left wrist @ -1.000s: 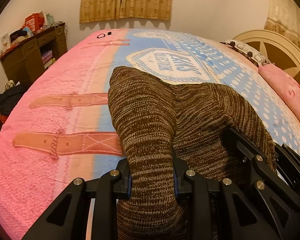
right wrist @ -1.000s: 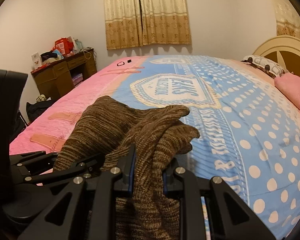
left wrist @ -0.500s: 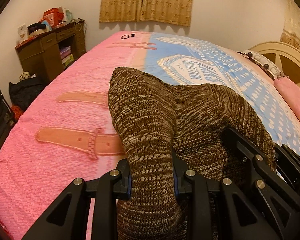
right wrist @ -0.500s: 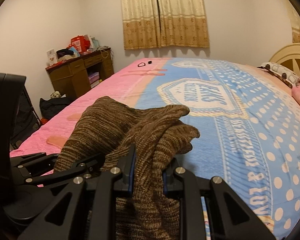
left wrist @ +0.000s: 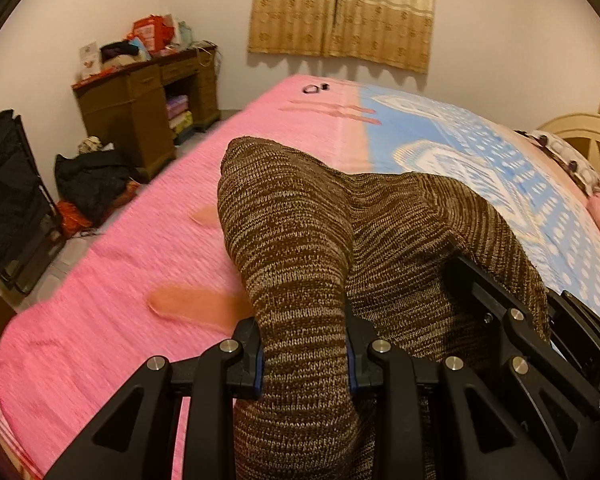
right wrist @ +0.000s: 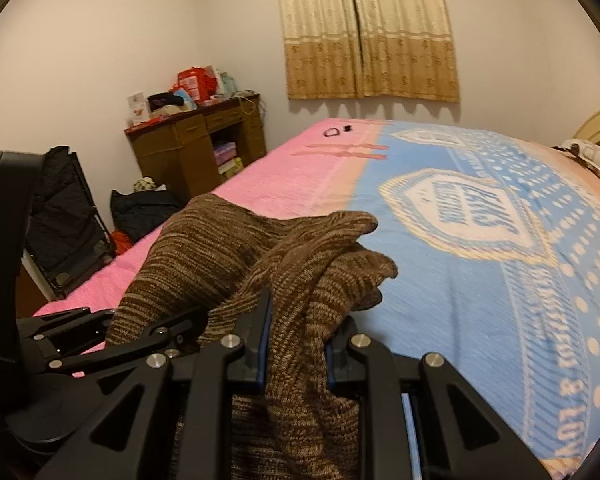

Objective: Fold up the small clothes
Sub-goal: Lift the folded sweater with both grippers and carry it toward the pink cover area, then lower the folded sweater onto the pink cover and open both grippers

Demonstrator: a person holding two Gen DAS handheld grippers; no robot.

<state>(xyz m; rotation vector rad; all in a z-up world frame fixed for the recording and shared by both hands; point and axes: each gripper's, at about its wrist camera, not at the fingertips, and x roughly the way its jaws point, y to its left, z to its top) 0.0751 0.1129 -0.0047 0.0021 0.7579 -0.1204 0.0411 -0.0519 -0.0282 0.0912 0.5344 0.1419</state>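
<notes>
A brown knitted garment (left wrist: 308, 240) fills the lower middle of the left wrist view and also shows in the right wrist view (right wrist: 236, 256). My left gripper (left wrist: 305, 354) is shut on a thick fold of it. My right gripper (right wrist: 294, 350) is shut on another bunched fold. Both hold the garment up above the bed (left wrist: 100, 320), and it drapes between them. The right gripper's frame shows at the right of the left wrist view (left wrist: 532, 328). The garment's lower part is hidden behind the grippers.
The bed has a pink and blue blanket (right wrist: 480, 280). A brown desk (left wrist: 140, 108) with clutter stands by the far wall. Black bags (left wrist: 92, 184) lie on the floor beside the bed. Small dark items (right wrist: 336, 131) lie at the bed's far end. Pillows (left wrist: 568, 160) lie at right.
Both grippers, still holding the garment, have swung to the left and lifted. The desk and floor bags have come further into view. The grips are unchanged.
</notes>
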